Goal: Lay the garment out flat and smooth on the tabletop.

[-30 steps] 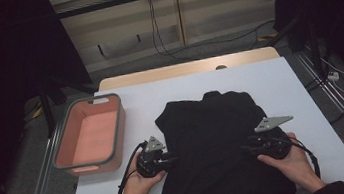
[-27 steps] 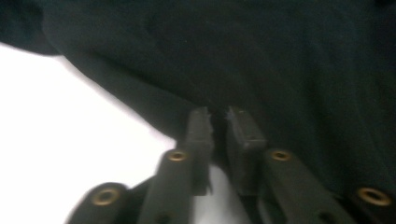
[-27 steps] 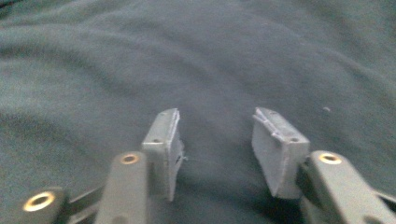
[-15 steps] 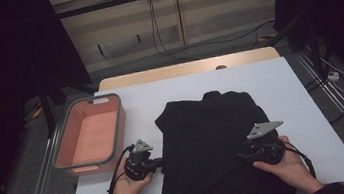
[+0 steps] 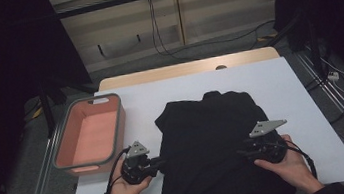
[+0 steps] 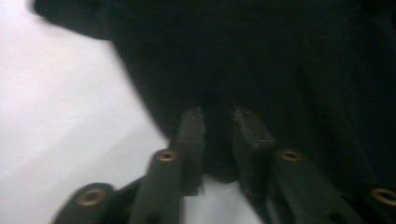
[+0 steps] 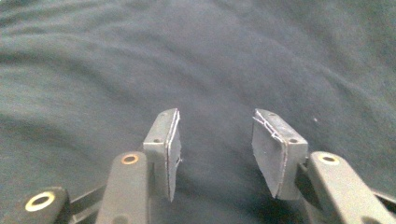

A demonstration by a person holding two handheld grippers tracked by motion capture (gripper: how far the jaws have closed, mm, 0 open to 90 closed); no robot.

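A black garment [image 5: 210, 137] lies spread flat on the white table top [image 5: 289, 86]. My left gripper [image 5: 161, 163] is at the garment's left edge, low on the table. In the left gripper view its jaws [image 6: 218, 116] have just been opening, and a narrow gap now shows between them with the dark cloth's edge [image 6: 219, 172] in it. My right gripper [image 5: 242, 152] rests over the garment's right side. Its grey pads [image 7: 168, 140] stand apart above the cloth [image 7: 210, 60], holding nothing.
A salmon-coloured tray with a grey rim [image 5: 64, 136] stands at the table's left edge, close to my left hand. Cables run over the floor behind and to the right of the table. White surface lies bare to the right of the garment.
My left hand has drawn left, out to the garment's left edge. Its jaws shut and then parted again. The right hand has stayed where it was.
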